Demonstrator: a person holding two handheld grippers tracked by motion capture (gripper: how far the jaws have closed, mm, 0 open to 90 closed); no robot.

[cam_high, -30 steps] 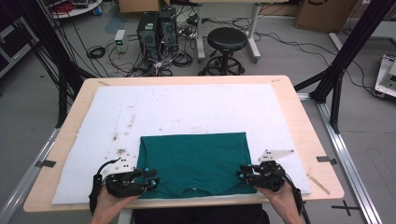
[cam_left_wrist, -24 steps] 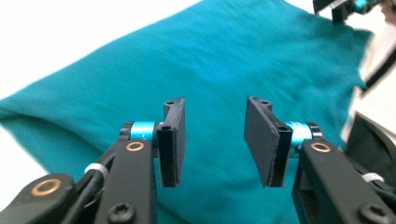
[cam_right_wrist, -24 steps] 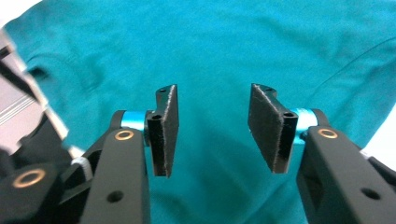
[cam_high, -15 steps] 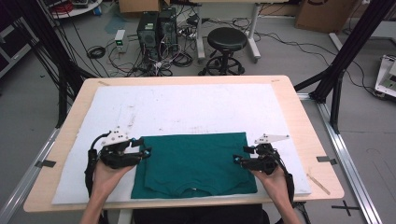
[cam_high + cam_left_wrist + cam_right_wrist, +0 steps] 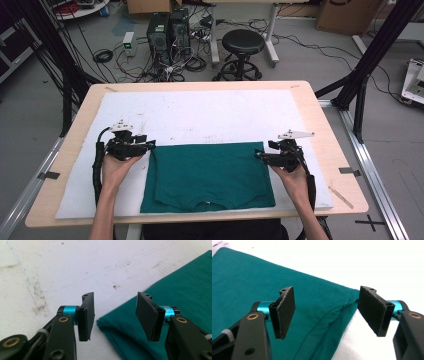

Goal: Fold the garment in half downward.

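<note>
Shirt (image 5: 210, 175), green and folded into a rectangle, lies flat on the white mat (image 5: 200, 112) in the lower middle of the high view, its collar at the bottom edge. The mat covers most of the table (image 5: 325, 125).

Left gripper (image 5: 150, 145) sits left of centre in that view, just off the shirt's upper left corner, held in a hand (image 5: 117, 167) that comes up from the bottom edge. Its jaws stand spread with nothing between them; they have just been opening. In the left gripper view, the shirt's folded corner (image 5: 110, 323) lies below the gap, untouched by either pad.

Right gripper (image 5: 260, 156) sits right of centre, at the shirt's upper right corner, in the other hand (image 5: 290, 175). Its jaws are spread too, having just been opening, and clasp nothing. In the right gripper view, the shirt's edge (image 5: 337, 312) runs beneath the gap, clear of the pads.
</note>
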